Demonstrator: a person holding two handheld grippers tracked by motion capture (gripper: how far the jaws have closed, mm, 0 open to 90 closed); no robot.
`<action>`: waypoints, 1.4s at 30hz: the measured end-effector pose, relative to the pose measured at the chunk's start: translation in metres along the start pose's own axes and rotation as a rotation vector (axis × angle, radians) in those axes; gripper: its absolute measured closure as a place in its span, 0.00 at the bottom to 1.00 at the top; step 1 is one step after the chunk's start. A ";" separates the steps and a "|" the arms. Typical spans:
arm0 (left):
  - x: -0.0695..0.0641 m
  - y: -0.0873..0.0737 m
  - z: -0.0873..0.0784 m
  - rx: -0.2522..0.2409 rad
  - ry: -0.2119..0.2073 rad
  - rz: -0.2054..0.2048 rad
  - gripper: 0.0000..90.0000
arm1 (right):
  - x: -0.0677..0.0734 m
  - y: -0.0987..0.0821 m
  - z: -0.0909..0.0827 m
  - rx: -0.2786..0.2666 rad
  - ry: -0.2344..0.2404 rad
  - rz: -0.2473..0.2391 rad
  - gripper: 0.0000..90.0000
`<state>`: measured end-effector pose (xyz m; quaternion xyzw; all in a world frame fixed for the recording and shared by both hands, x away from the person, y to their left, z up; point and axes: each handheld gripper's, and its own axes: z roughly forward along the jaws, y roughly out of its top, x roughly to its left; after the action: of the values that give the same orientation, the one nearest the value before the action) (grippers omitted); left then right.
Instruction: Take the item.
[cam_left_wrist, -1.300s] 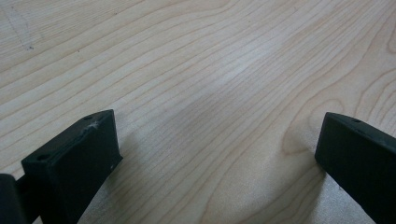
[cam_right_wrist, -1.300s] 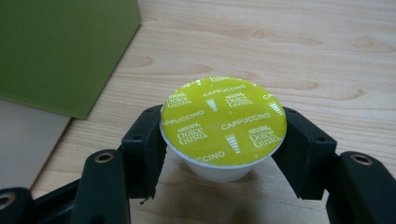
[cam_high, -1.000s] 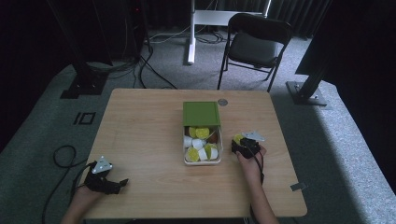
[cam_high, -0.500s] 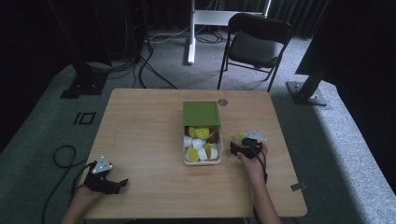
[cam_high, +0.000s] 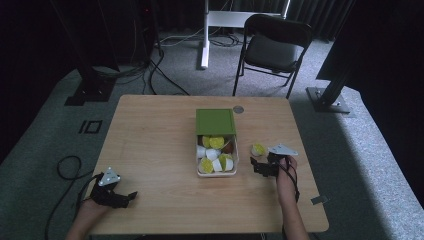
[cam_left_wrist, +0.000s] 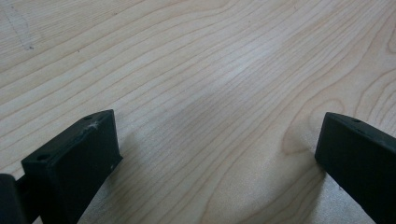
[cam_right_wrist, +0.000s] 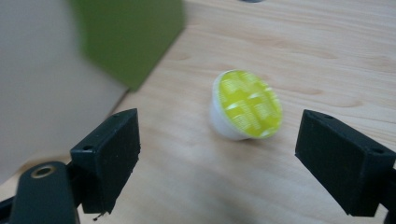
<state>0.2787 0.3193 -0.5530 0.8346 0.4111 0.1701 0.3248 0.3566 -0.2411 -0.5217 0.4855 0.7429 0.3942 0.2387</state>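
wooden table (cam_high: 150, 130) holds an open box (cam_high: 216, 150) of capsules; one yellow-topped capsule (cam_right_wrist: 246, 105) lies outside; right gripper (cam_right_wrist: 233, 154) gapes empty near it; left gripper (cam_left_wrist: 215, 149) gapes idle; most apparently remain.

No legible text, only a blurred pale pattern on the yellow capsule lid (cam_right_wrist: 250, 103).

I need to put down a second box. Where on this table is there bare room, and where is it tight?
The table's whole left half is bare wood, from the box across to the left edge, above the left hand-held gripper. The far right corner holds only a small disc. Tight: between box, loose capsule and the right hand-held gripper.
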 end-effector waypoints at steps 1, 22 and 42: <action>0.000 0.000 0.000 0.000 0.000 0.001 0.01 | 0.000 -0.001 -0.003 0.000 0.023 -0.015 0.15; 0.000 0.000 0.000 -0.001 0.004 -0.004 0.01 | 0.018 -0.035 -0.027 0.027 0.475 -0.305 0.16; 0.000 0.000 0.000 0.000 0.004 -0.004 0.01 | 0.009 -0.066 -0.035 0.151 0.723 -0.507 0.16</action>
<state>0.2786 0.3192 -0.5531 0.8334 0.4133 0.1711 0.3246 0.2922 -0.2599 -0.5552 0.1350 0.9009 0.4122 0.0167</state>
